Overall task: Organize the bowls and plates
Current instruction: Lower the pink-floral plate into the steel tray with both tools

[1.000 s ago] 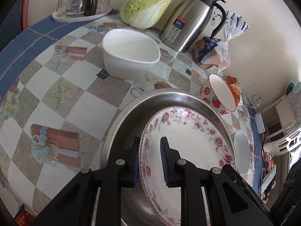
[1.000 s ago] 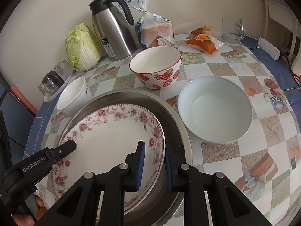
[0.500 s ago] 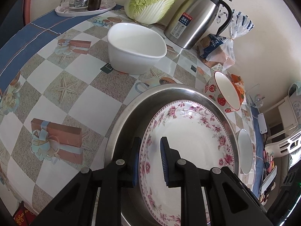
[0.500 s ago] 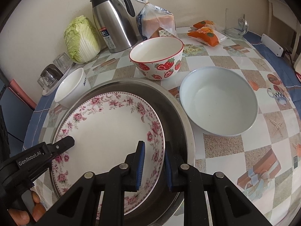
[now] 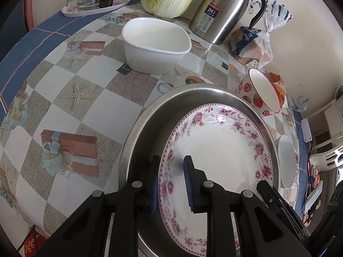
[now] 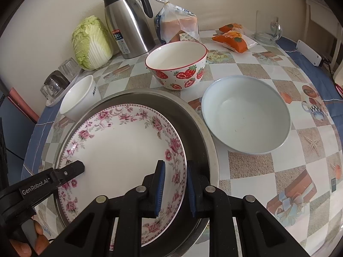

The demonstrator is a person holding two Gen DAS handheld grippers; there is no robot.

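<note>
A white plate with a pink floral rim lies inside a wide steel basin. My left gripper is shut on the plate's left rim, one pad outside and one inside. Across the plate, my right gripper is shut on the right rim in the same way. A white bowl stands beyond the basin on the left. Behind the basin is a strawberry-patterned bowl. A pale blue bowl sits to its right.
A steel thermos jug, a cabbage, bagged bread and orange snack packets line the wall side of the checked tablecloth. A tray of glasses is at the far left. A hand holds the left gripper.
The floral plate has settled lower and flatter into the steel basin with both grippers still on its rim. The left gripper has tilted slightly.
</note>
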